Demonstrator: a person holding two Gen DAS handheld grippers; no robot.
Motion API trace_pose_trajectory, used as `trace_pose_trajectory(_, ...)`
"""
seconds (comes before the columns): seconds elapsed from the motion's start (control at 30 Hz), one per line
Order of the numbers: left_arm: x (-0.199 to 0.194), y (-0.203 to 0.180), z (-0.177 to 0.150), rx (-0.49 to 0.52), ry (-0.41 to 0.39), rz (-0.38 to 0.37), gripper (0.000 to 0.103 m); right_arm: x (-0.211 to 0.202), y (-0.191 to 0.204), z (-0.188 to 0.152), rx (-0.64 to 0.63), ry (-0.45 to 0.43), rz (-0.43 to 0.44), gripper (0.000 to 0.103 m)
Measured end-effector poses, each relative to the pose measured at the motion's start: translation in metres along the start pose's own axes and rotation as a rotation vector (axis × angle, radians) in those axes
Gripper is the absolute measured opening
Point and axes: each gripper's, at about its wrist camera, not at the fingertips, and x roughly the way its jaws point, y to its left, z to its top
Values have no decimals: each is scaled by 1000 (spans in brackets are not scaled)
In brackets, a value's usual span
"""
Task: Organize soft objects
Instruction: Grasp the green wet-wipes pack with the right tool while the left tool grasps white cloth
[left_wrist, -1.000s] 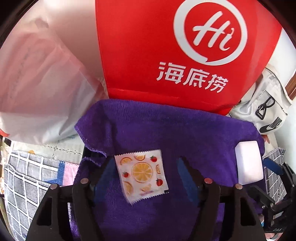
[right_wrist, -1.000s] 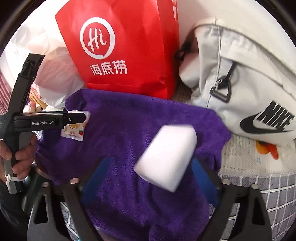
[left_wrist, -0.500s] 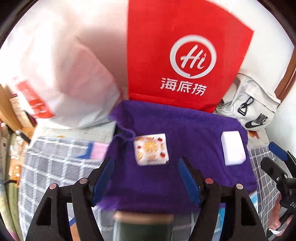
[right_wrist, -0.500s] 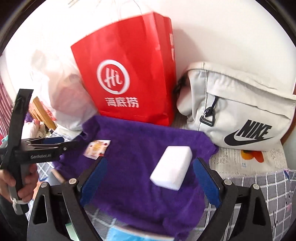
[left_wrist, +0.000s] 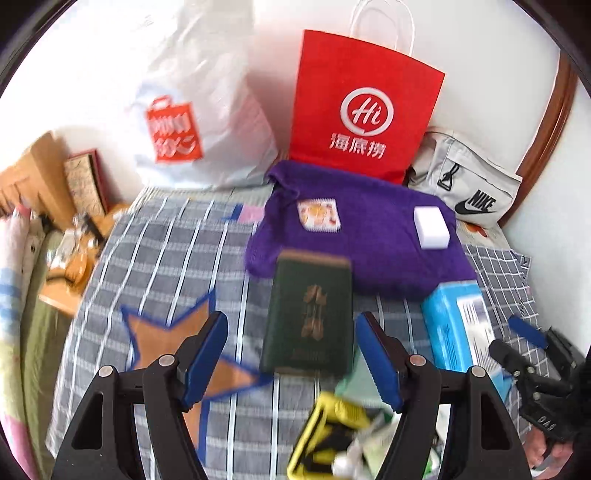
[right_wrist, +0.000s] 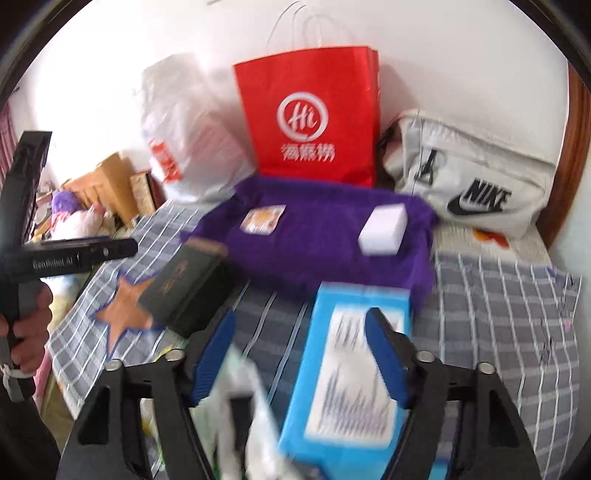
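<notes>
A purple towel (left_wrist: 369, 240) (right_wrist: 325, 236) lies on the checked bedspread at the back. On it rest a fruit-print wipe packet (left_wrist: 318, 215) (right_wrist: 263, 218) and a white sponge block (left_wrist: 431, 227) (right_wrist: 382, 229). My left gripper (left_wrist: 291, 354) is open and empty, well back from the towel, above a dark green box (left_wrist: 308, 314) (right_wrist: 184, 288). My right gripper (right_wrist: 301, 354) is open and empty over a blue box (right_wrist: 354, 369) (left_wrist: 458, 325). Each gripper shows at the edge of the other's view.
A red paper bag (left_wrist: 365, 107) (right_wrist: 310, 114), a white plastic bag (left_wrist: 195, 122) and a white Nike bag (left_wrist: 469, 184) (right_wrist: 469, 181) stand behind the towel against the wall. A yellow-black item (left_wrist: 328, 435) and white wrapping (right_wrist: 251, 417) lie near the front. Bedside clutter sits left.
Both grippers have pulled back and up from the towel, leaving the packet and the sponge lying on it. The green box, blue box and bedspread have come into view.
</notes>
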Motion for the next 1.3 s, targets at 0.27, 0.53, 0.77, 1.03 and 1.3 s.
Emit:
trace_pose_trajectory(0.27, -11, 6, -60, -22, 16, -35, 70, -21, 33, -62, -27, 46, 74, 47)
trace_pose_trajectory(0.53, -10, 23, -94, -44, 30, -38, 70, -16, 76, -97, -65, 45, 128, 72)
trace_pose_trajectory(0.77, -7, 45, -113, -75, 48, -37, 70, 17, 103, -109, -114, 81, 31, 72)
trace_pose_trajectory(1.03, 2, 57, -123, -97, 72, -43, 70, 17, 110, -114, -158, 65, -24, 49)
trace_pose_trajectory(1.3, 7, 37, -126, -63, 70, -94, 70, -19, 79, -109, -43, -4, 42, 49)
